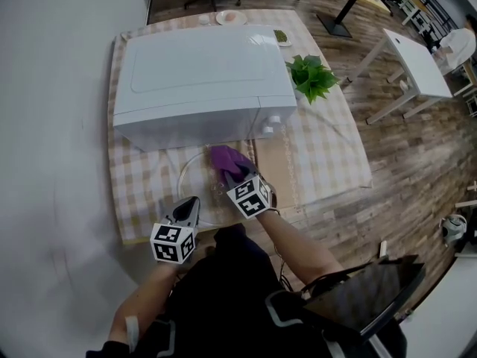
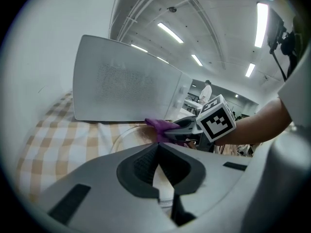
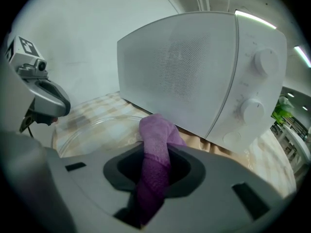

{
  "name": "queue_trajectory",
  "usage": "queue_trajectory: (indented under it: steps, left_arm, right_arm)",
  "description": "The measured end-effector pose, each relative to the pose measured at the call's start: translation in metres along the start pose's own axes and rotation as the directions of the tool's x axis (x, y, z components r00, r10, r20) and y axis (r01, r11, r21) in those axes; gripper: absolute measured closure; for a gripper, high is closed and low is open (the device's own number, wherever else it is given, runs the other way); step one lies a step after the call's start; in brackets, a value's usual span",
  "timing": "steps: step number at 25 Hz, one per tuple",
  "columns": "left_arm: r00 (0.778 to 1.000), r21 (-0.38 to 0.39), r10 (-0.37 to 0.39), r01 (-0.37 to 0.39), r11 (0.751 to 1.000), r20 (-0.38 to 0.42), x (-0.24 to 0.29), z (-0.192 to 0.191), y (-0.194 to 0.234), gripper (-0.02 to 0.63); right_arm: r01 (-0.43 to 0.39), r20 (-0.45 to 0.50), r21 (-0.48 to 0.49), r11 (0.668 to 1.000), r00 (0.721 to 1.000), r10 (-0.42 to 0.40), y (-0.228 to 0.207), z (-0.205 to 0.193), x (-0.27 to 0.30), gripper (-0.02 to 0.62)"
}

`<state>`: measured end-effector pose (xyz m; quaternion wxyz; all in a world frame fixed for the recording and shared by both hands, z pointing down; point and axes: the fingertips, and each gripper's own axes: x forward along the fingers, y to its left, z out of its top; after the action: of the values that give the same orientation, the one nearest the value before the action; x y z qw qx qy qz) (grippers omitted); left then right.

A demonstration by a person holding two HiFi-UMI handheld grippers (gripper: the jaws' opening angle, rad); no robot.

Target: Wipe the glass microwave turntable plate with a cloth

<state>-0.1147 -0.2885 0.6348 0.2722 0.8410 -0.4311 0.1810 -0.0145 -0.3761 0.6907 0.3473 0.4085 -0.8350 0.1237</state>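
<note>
The clear glass turntable plate (image 1: pixel 195 179) lies flat on the checked tablecloth, just in front of the white microwave (image 1: pixel 205 73). My right gripper (image 1: pixel 238 176) is shut on a purple cloth (image 1: pixel 226 159), which rests on the plate's far right part. In the right gripper view the cloth (image 3: pixel 155 135) bulges out past the jaws, over the plate (image 3: pixel 92 130) and close to the microwave (image 3: pixel 194 67). My left gripper (image 1: pixel 191 202) is at the plate's near rim, its jaws closed on that rim (image 2: pixel 163 178). In the left gripper view the cloth (image 2: pixel 160 125) shows beyond the plate (image 2: pixel 127 135).
The microwave's front, with two knobs (image 3: pixel 252 110), stands right behind the plate. A green plant (image 1: pixel 313 77) sits to the microwave's right and a small dish (image 1: pixel 231 17) behind it. A tan mat (image 1: pixel 279 162) lies right of the plate. The near table edge (image 1: pixel 223 230) is close.
</note>
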Motion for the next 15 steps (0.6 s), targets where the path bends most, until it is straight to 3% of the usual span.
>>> queue_trajectory:
  steps: [15]
  left_arm:
    - [1.0, 0.012, -0.007, 0.007, 1.0, 0.004, -0.011, -0.005, -0.008, 0.598]
  right_arm:
    - [0.048, -0.004, 0.011, 0.999, 0.999, -0.048, -0.018, -0.009, -0.013, 0.497]
